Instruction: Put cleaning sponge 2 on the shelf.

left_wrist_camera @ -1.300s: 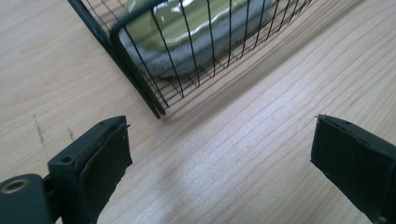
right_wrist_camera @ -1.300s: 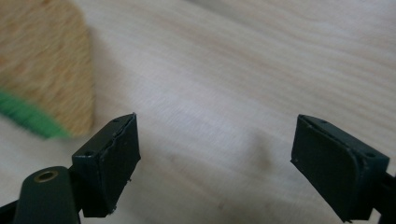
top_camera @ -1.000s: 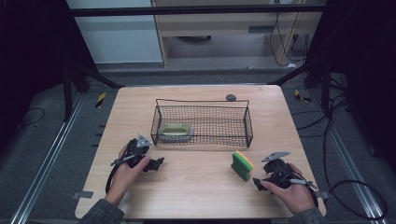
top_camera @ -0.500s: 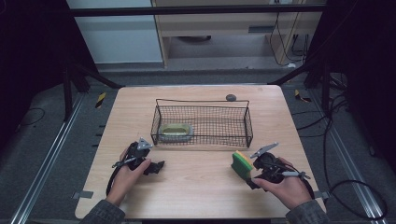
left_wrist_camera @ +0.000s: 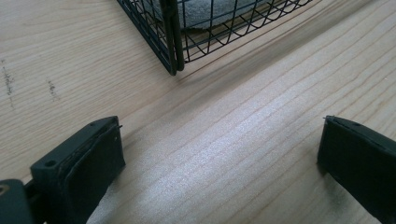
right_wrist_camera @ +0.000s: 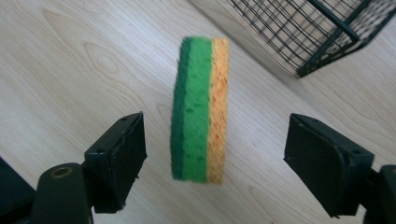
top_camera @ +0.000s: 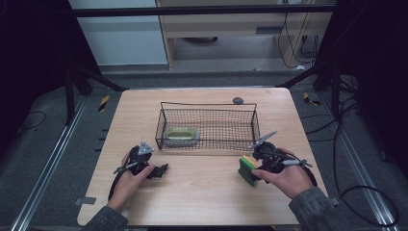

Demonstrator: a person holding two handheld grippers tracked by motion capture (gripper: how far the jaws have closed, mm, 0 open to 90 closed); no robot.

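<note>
A green and yellow sponge (top_camera: 247, 170) stands on its edge on the wooden table (top_camera: 202, 202), in front of the wire basket's right end. My right gripper (top_camera: 254, 168) has come up to it from the right. In the right gripper view the sponge (right_wrist_camera: 201, 112) sits between the jaws of my right gripper (right_wrist_camera: 217, 128) with a gap on each side. Those jaws have just been closing but do not press on it. My left gripper (top_camera: 161, 169) rests open by the basket's front left corner. Between the jaws of my left gripper (left_wrist_camera: 219, 135) there is bare wood.
A black wire basket (top_camera: 207, 104) stands mid-table with a pale green and grey pad (top_camera: 181, 135) in its left end. Its corner post (left_wrist_camera: 170, 37) is close ahead of the left jaws. A small dark round object (top_camera: 237, 100) lies behind the basket.
My right hand has moved left and lifted from the table's right edge until its jaws straddle the sponge. The sponge and the left hand have stayed put.
</note>
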